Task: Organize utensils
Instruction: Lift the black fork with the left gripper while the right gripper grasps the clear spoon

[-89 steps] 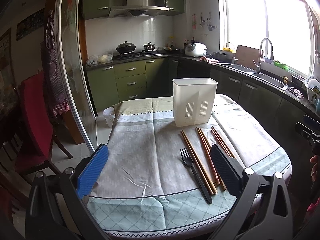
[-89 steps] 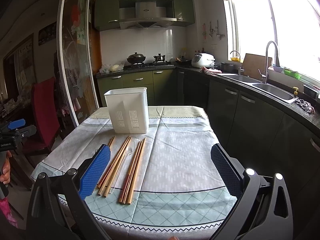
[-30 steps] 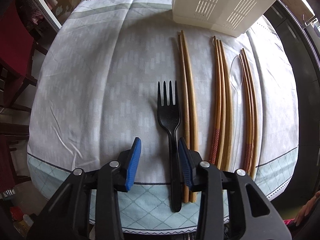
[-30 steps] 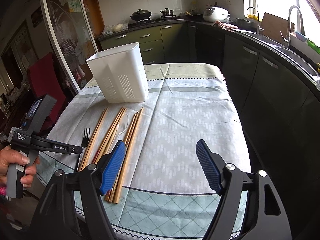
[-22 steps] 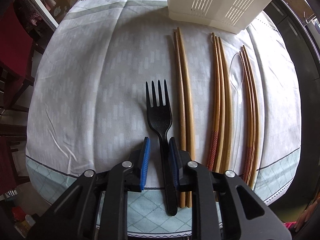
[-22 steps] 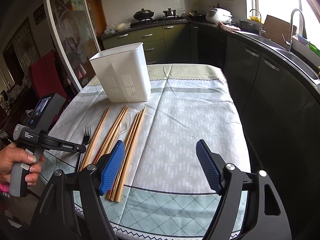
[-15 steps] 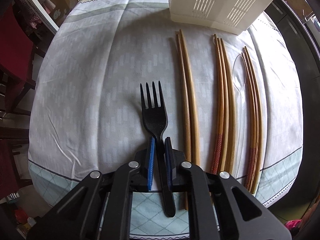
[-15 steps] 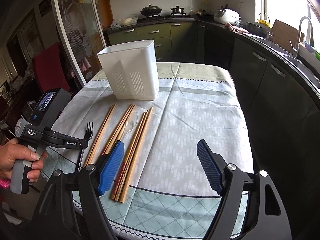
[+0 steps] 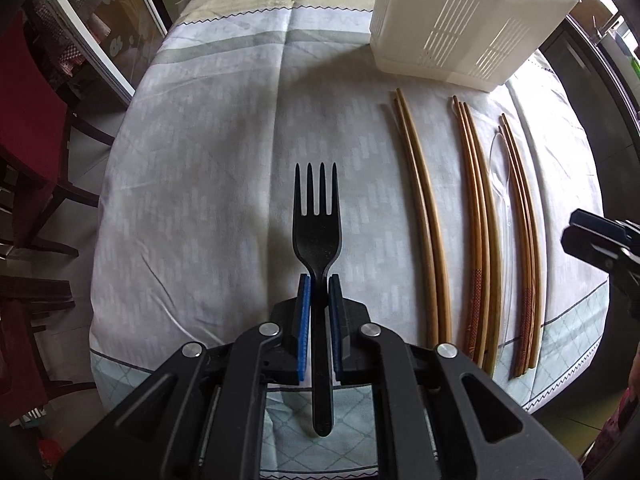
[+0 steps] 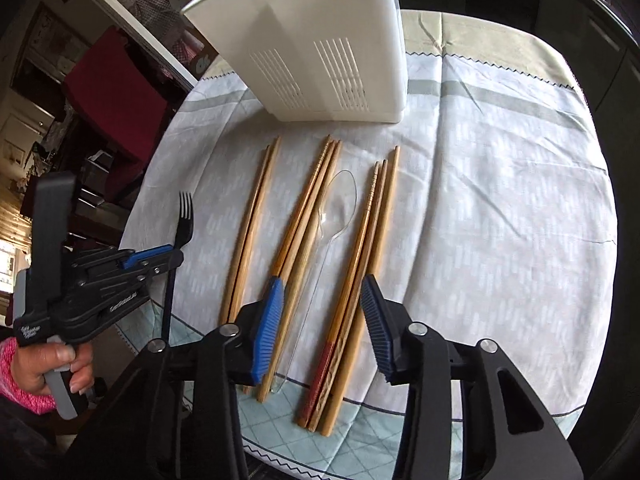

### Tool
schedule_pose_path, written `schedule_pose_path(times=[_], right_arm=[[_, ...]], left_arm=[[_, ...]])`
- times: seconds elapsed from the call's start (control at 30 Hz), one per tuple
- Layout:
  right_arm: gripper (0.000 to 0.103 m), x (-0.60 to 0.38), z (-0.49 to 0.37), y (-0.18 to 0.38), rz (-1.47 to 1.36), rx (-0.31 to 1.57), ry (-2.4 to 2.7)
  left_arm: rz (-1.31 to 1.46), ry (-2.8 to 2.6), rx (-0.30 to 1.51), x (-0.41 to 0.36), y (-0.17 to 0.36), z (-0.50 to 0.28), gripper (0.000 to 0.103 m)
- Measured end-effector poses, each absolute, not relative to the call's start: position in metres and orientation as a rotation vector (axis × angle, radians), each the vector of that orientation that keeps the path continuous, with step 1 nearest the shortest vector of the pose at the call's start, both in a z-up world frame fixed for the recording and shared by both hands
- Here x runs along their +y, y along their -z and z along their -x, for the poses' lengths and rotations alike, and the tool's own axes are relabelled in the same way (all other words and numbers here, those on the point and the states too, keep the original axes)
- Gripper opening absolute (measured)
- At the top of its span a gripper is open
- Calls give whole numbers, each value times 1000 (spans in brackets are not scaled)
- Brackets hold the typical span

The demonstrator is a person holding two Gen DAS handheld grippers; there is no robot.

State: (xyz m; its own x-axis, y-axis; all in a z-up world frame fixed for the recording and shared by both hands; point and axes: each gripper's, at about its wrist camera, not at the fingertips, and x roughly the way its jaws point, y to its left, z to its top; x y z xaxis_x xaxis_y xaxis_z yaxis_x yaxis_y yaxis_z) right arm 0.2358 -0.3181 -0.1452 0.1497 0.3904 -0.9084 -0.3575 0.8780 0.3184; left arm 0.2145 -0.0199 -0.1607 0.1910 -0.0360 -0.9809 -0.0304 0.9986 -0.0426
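My left gripper is shut on the handle of a black plastic fork, held above the tablecloth; the fork and that gripper also show at the left of the right wrist view. My right gripper is open, low over the right bunch of wooden chopsticks and a clear plastic spoon. Two more chopstick bunches lie to the left, a middle one and a left one. The white slotted utensil holder stands behind them; it also shows in the left wrist view.
The table carries a grey-white cloth with a green checked border. A red chair stands at its left. The table's near edge is just below both grippers. My right gripper's tip shows at the right edge of the left wrist view.
My left gripper closed on the fork and lifted it off the cloth, away from the chopsticks. My right gripper dropped down and forward over the right chopsticks and narrowed its opening.
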Motion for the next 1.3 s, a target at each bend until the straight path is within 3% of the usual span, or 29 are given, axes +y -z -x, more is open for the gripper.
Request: schedule_pose_path(times=[0.1,0.37,0.53,1.0,1.3], right_arm=[[21,-303,-246,156,-19,1361,-515],[20,-281,-263,181,59,1420,-424],[9,-274,-266,187,83,1436,-400],[13,-271,-282,195,48,1508,-372],[10,-266,-265,176,47,1405,-402]], left_arm=[[66,22,1375,-22,161,-214,9],[80,55,1369,-14,160,-211,9],[72,69,1351,-10,154,-208,9],[39,86,1331,-17,149,-208,9],[44,105,1287,-18,135,-207,9]])
